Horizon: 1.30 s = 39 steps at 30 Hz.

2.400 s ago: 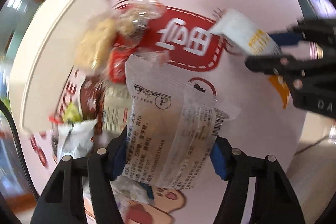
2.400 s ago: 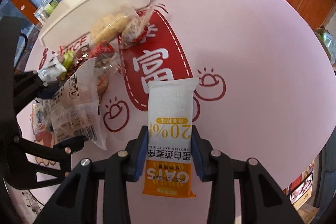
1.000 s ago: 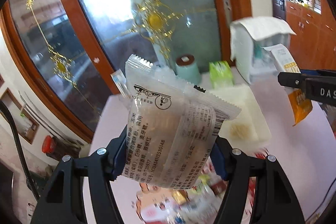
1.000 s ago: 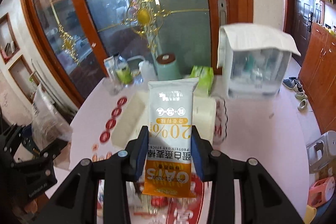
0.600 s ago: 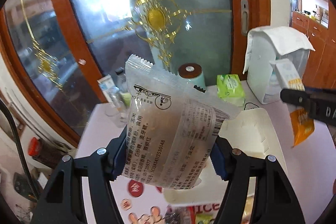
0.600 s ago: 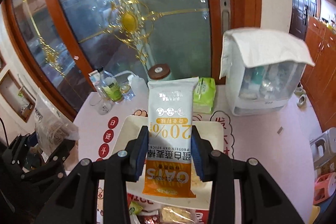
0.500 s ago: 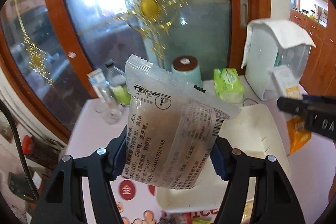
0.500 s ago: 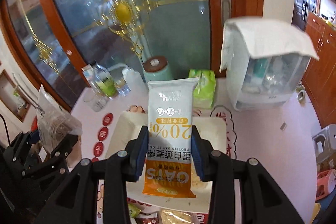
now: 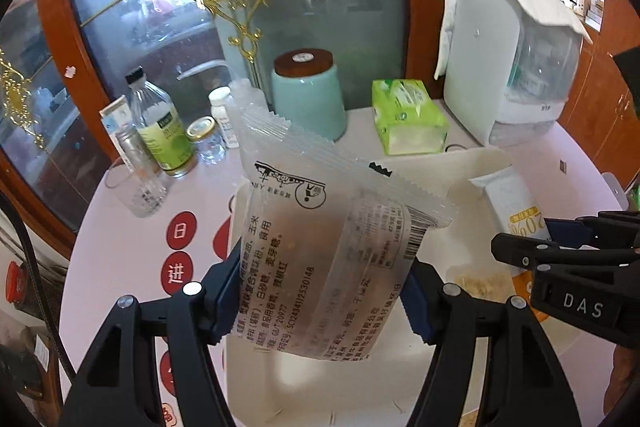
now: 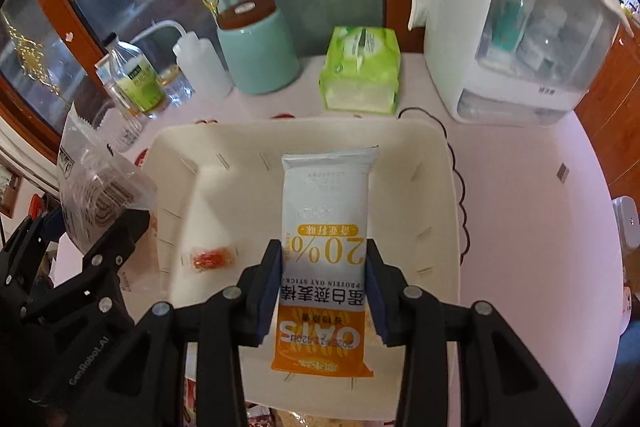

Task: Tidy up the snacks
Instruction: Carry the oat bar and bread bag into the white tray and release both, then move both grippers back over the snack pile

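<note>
My left gripper [image 9: 320, 291] is shut on a clear snack packet [image 9: 332, 251] with black print, held above the near left part of a cream bin [image 9: 460, 163]. My right gripper [image 10: 324, 283] is shut on a white and orange oat bar [image 10: 326, 223], held over the middle of the cream bin [image 10: 440, 195]. A small red wrapped candy [image 10: 210, 257] lies inside the bin. The oat bar [image 9: 516, 211] and right gripper show at the right of the left wrist view; the clear packet [image 10: 96, 187] shows at the left of the right wrist view.
Behind the bin on the pink table [image 10: 532, 227] stand a teal canister [image 10: 256, 51], a green tissue pack [image 10: 360, 71], a white cabinet box [image 10: 516, 39], several bottles [image 10: 136, 79] and a glass [image 9: 136, 187]. More snacks lie at the bin's near side.
Both grippers came up from the snack pile on the table and moved forward and down over the cream bin, each still holding its snack.
</note>
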Motion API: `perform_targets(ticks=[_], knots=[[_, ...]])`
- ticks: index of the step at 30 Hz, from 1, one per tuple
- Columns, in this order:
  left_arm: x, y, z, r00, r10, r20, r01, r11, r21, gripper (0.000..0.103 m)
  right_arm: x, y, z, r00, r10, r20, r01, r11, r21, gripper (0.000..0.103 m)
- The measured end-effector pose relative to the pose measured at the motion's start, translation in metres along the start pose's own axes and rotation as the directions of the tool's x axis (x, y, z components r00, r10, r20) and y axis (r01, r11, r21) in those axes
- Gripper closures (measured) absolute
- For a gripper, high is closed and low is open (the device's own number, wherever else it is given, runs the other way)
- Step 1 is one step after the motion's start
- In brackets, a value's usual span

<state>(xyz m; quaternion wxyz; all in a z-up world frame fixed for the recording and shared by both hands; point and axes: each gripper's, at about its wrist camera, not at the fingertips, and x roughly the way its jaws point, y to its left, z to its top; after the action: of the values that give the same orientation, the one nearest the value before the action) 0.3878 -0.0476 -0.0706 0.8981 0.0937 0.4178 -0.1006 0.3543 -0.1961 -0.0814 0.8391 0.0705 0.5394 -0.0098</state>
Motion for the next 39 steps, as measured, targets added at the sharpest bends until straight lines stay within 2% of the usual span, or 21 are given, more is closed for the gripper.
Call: perform_targets(ticks=[3, 5, 8, 19, 28, 33, 39], knots=[[0.004, -0.001, -0.005, 1.0, 0.013, -0.01, -0.013, 1.0, 0.011, 0.028, 0.006, 0.001, -0.004, 1.0, -0.008, -0.006, 0.008, 1.0, -0.001, 0.062], [-0.001, -0.004, -0.008, 0.999, 0.035, 0.003, -0.035, 0.999, 0.037, 0.016, 0.009, 0.002, -0.005, 1.0, -0.02, -0.002, 0.02, 1.0, -0.01, 0.059], [-0.014, -0.007, -0.014, 0.997, 0.061, 0.044, -0.063, 0.996, 0.061, 0.008, 0.011, 0.002, -0.01, 0.999, -0.032, 0.001, 0.032, 0.999, -0.008, 0.053], [-0.055, -0.006, -0.034, 0.998, 0.044, 0.04, -0.046, 0.998, 0.047, 0.007, -0.007, 0.003, -0.03, 0.999, 0.03, 0.03, -0.03, 1.0, 0.006, 0.052], [-0.088, -0.012, -0.057, 0.999, 0.022, -0.04, -0.019, 0.998, 0.055, 0.007, -0.033, 0.002, -0.052, 0.997, 0.055, 0.05, -0.057, 0.998, 0.025, 0.052], [-0.117, -0.01, -0.076, 0.996, 0.008, -0.088, -0.005, 1.0, 0.028, 0.007, -0.052, -0.001, -0.074, 0.996, 0.068, 0.049, -0.07, 0.997, 0.036, 0.052], [-0.157, -0.011, -0.115, 0.992, 0.013, -0.126, -0.012, 1.0, 0.01, 0.007, -0.08, -0.001, -0.115, 0.994, 0.095, 0.047, -0.096, 0.995, 0.023, 0.051]])
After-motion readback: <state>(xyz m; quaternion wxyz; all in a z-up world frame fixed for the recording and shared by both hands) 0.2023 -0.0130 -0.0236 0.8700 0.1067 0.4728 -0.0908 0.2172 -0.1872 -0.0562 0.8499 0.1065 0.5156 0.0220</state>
